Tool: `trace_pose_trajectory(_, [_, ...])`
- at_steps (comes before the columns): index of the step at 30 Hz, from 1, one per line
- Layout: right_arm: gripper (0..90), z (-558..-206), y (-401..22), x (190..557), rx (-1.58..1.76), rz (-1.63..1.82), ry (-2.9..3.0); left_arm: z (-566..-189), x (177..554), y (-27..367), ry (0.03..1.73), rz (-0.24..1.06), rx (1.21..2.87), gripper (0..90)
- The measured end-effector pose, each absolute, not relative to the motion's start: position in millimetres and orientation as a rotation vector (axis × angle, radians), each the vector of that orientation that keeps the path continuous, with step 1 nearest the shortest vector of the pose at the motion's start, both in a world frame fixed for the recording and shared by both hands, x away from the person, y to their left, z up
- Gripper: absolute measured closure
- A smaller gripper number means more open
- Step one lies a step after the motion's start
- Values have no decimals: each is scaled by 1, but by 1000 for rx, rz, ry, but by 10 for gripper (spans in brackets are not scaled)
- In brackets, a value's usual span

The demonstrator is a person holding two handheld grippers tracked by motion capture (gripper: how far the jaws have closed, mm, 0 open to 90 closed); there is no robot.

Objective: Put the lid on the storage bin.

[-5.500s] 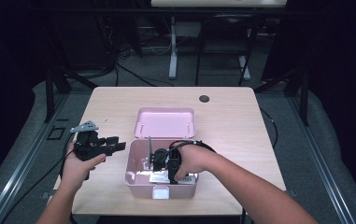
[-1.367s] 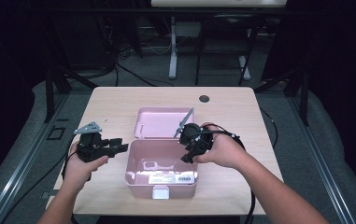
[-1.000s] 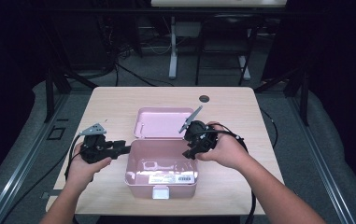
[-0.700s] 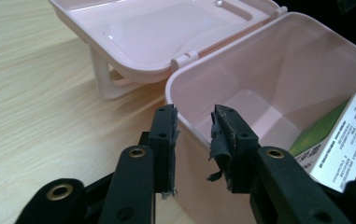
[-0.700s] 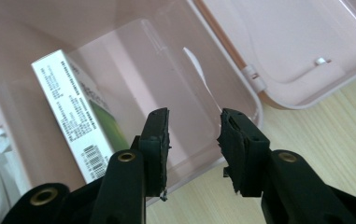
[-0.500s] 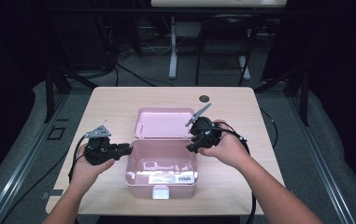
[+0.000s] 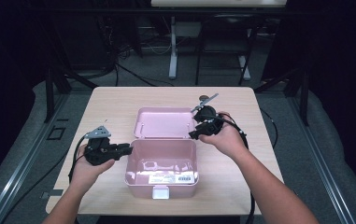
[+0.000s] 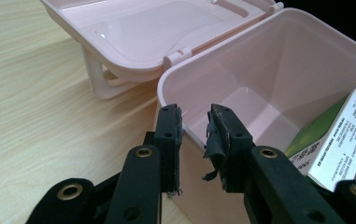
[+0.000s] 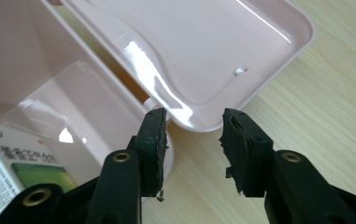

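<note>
Two hands come in from the near edge of the table (image 7: 119, 100), each carrying a black gripper. On the person's left, the left gripper (image 7: 128, 150) lies level and reaches the left wall of the pink plastic box (image 7: 161, 161); in the left gripper view its jaws straddle the box's rim at the corner, one pad outside the wall and one inside, standing narrowly apart after having just closed inward, and whether the pads press on the rim cannot be told. Inside the box lies a small green and white carton (image 8: 339, 135) with a barcode label, resting against the near wall. The box's lid (image 7: 164, 122) is swung fully back and lies flat on the table behind the box, joined to it at the hinge. Farther back on the right, the right gripper (image 7: 192, 136) hangs above the box's far right corner beside the lid; its jaws gape moderately wide with nothing between them, having just opened a little. Beyond it, near the far edge, sits a small dark round object (image 7: 204, 98).
</note>
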State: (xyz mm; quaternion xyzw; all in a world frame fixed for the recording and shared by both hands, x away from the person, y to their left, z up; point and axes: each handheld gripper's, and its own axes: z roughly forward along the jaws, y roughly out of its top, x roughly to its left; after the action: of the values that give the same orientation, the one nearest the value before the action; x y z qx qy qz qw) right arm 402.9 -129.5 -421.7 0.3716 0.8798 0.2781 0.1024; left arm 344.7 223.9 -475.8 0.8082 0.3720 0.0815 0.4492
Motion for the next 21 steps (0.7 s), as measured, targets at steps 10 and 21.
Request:
trace_pose_trajectory(10, [588, -431, -134, 425, 1174, 855, 2529, -476, 345, 225, 921, 192, 2002, 734])
trace_pose_trajectory(21, [563, -448, -129, 447, 1296, 856, 2446, -476, 345, 225, 925, 191, 1996, 734])
